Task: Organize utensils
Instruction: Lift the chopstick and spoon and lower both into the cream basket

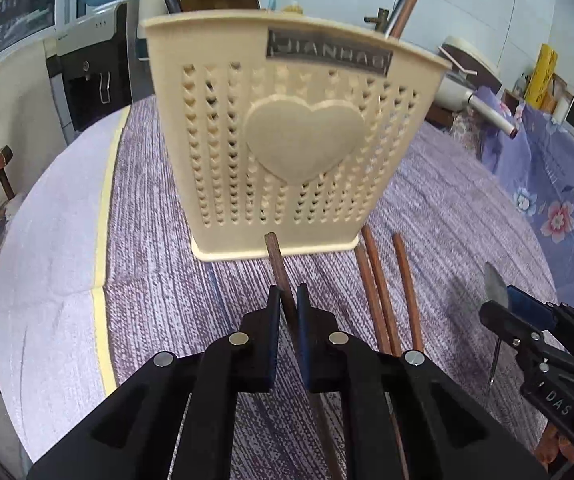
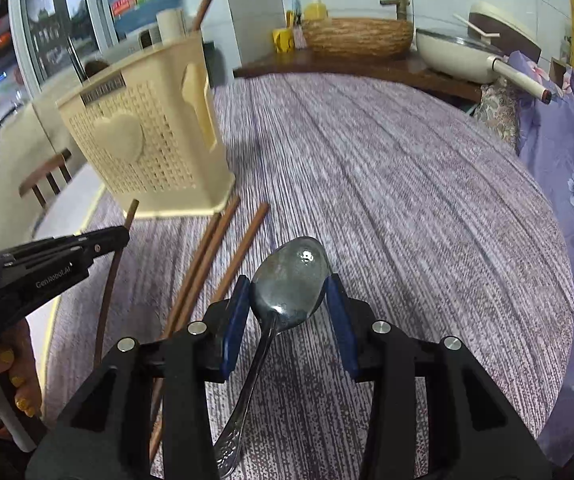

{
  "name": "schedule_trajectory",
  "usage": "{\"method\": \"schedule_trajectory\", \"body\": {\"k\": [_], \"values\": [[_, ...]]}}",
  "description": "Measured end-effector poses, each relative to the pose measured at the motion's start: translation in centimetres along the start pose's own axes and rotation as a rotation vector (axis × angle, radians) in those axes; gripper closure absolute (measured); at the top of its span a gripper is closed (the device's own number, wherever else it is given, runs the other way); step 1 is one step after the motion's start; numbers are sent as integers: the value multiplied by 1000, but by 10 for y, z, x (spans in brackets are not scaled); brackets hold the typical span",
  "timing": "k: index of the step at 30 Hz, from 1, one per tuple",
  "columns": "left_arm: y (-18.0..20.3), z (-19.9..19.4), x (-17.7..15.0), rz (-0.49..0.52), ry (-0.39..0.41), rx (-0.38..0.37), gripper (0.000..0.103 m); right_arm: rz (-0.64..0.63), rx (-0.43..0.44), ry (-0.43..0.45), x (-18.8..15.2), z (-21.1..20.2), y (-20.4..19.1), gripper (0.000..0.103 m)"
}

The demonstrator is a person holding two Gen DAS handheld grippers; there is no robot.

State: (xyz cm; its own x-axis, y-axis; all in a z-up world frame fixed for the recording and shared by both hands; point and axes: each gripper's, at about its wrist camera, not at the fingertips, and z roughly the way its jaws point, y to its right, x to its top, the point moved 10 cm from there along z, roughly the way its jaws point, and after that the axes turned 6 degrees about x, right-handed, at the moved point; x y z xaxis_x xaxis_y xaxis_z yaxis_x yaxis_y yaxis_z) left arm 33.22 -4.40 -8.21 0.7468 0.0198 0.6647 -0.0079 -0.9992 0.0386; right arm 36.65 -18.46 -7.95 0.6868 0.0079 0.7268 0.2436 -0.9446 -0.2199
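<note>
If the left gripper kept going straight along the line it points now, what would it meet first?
Most likely the cream utensil holder. The left gripper, shut on a brown chopstick, aims at the holder's base, and the chopstick's tip would touch its lower front first. Depth is hard to judge in this fisheye view.

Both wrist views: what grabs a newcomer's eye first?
The cream utensil basket with its big raised heart, standing upright on the purple striped cloth. Next, the metal spoon, its bowl clamped between the right gripper pads. Then the left gripper, shut on one brown chopstick just in front of the basket, with three more chopsticks lying beside it.
</note>
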Motion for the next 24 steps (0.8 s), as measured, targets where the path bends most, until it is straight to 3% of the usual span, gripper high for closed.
{"method": "schedule_trajectory", "body": {"k": [6, 15, 24], "values": [[-4, -23, 19, -19, 78, -4, 95, -23, 37, 103, 17, -28, -10, 63], [-11, -60, 40, -39, 196, -2, 96, -91, 59, 190, 30, -58, -26, 63], [-24, -82, 51, -71, 270, 0, 96, -102, 85, 215, 38, -68, -38, 63]]}}
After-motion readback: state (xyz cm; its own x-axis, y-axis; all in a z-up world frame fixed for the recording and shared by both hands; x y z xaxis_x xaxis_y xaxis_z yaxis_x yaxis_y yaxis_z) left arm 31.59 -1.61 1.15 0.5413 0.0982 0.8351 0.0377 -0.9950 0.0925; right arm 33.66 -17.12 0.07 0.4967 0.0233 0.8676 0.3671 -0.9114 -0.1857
